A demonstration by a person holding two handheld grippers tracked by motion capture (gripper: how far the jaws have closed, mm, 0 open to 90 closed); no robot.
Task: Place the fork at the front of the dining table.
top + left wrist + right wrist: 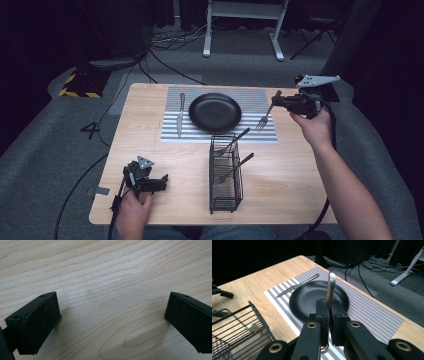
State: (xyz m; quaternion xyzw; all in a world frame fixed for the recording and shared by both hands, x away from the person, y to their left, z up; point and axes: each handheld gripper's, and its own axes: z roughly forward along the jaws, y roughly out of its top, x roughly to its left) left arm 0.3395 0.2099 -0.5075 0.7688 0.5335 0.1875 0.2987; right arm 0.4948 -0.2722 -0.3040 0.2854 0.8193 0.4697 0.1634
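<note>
My right gripper [276,101] hangs over the right end of the striped placemat [250,97], shut on a metal fork [264,119] whose tines point down toward the mat. In the right gripper view the jaws [329,312] pinch the fork handle [331,287], which sticks up in front of the black plate [312,300]. The plate [215,112] sits mid-mat, with a knife [180,114] lying to its left. At the table's front left, my left gripper [162,181] rests low and open; its pads [37,322] stand wide apart over bare wood.
A black wire basket [225,200] stands at the front centre of the table [140,140] with two utensils [236,162] leaning in it. Cables [170,40] and white desk legs [277,42] lie on the grey floor beyond the table's far edge.
</note>
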